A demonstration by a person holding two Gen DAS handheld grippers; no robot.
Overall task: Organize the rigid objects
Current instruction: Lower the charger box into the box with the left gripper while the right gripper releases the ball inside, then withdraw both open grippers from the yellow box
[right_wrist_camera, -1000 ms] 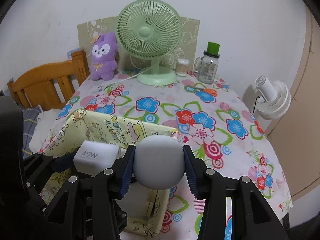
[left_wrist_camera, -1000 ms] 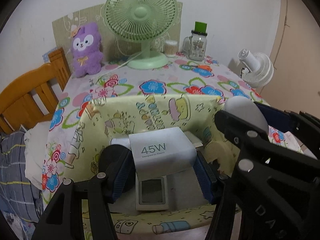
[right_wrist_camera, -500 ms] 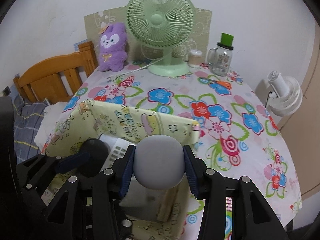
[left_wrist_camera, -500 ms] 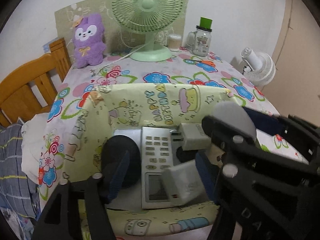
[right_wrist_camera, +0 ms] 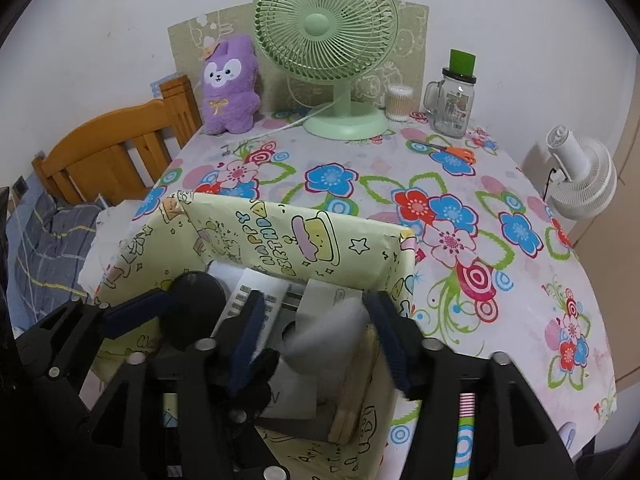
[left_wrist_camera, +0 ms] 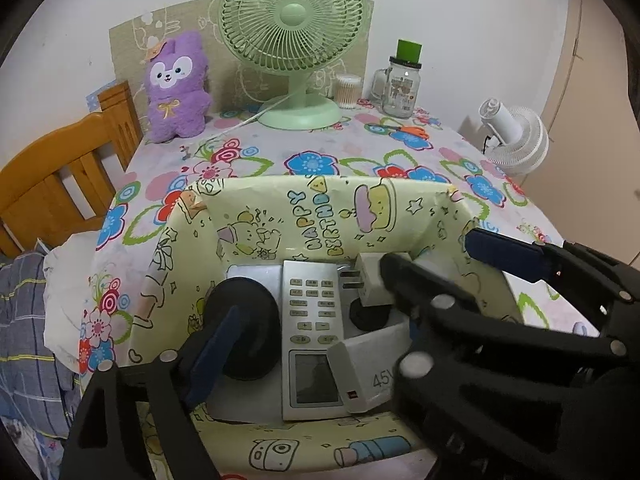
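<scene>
A yellow cartoon-print box stands at the table's near left. Inside lie a grey remote control, a black round object, a white plug adapter and the white 45W charger, lying tilted on the remote. My left gripper is open above them, empty. My right gripper is open over the box; the grey-white rounded object shows blurred between its pads, apart from them. The right gripper's arm crosses the left wrist view.
A green desk fan, a purple plush, a cotton swab jar, a glass mug jar with green lid and orange scissors stand at the table's back. A white fan is right, a wooden chair left.
My left gripper opened and the 45W charger dropped onto the remote in the box. My right gripper moved down over the box and opened, letting go of the grey-white rounded object.
</scene>
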